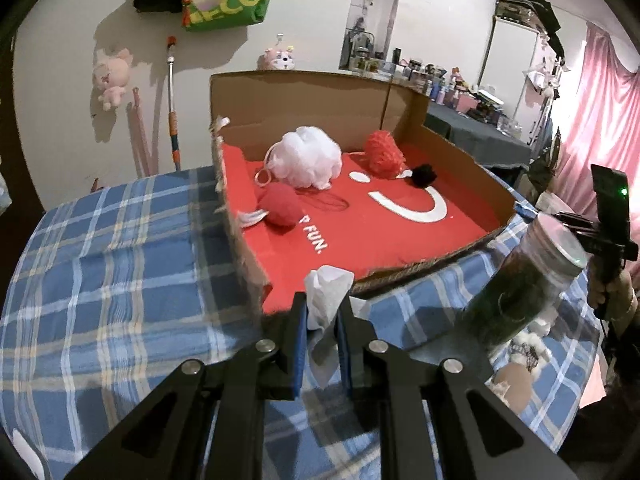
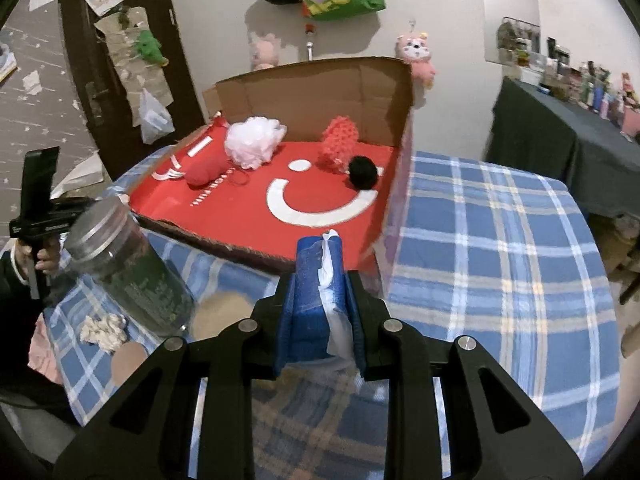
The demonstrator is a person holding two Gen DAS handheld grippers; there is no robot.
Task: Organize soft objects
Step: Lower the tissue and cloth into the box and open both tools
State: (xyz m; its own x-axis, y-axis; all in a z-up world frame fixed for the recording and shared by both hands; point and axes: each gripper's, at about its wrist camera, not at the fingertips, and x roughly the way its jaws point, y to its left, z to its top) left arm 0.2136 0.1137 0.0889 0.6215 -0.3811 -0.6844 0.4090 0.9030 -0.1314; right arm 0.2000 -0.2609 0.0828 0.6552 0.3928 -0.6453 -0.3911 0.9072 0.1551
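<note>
Left gripper [image 1: 323,312] fingers clamp white tissue [image 1: 326,292]; right gripper [image 2: 325,280] fingers pinch a tissue strip [image 2: 330,276]. Both sit just before the cardboard box [image 1: 316,96] on the plaid cloth [image 1: 120,280]. Inside: white loofah [image 1: 306,156], red loofah [image 1: 382,152], red ball [image 1: 280,208], black pompom [image 1: 424,174].

Left gripper [image 1: 323,312] is angled down, jaws nearly shut w/ blue pads pinching a crumpled white tissue [image 1: 326,288]. Right gripper [image 2: 322,276] also tilts down, pads [image 2: 308,280] squeezed tight on a thin bit of tissue [image 2: 329,268]. From the left cam you can see a hand [image 1: 612,292] wrapped round the right grip's handle; right cam shows the other hand [image 2: 42,260] doing the same on the left one.
</note>
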